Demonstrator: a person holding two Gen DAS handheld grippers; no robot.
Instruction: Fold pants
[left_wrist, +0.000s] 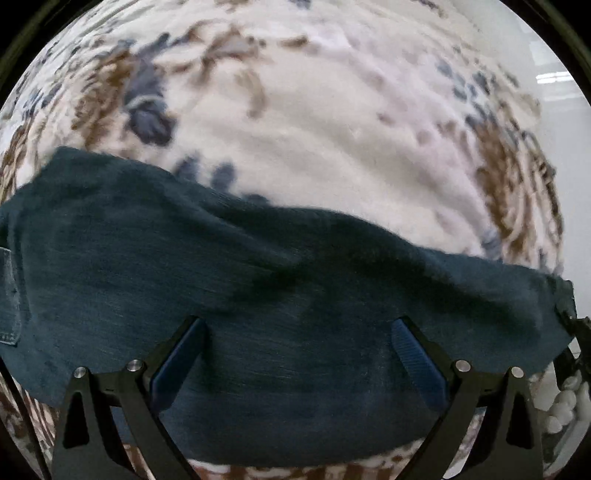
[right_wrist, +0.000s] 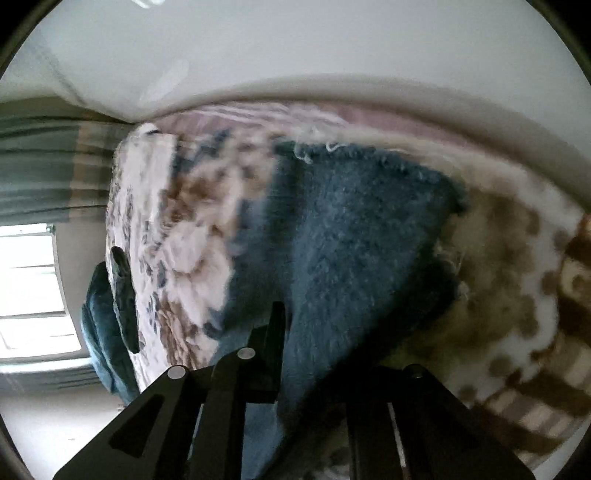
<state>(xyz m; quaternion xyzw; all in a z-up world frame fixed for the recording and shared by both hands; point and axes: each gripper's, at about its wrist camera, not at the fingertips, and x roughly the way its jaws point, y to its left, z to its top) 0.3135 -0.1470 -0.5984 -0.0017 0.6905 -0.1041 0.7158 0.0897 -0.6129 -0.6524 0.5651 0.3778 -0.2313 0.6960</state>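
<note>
Overhead, the left gripper (left_wrist: 297, 325) points down, fingers apart over the pants (left_wrist: 258, 277); right gripper (right_wrist: 295, 332) fingers clamp them.

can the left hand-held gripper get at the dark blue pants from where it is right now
Probably yes. The left hand-held gripper is open with its fingers spread right over the dark blue pants on the patterned blanket, and nothing lies between them.

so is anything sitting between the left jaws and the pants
Nothing visible does. The left gripper has its jaws open directly over the dark blue pants, which lie spread on the patterned blanket, with no other item between them.
</note>
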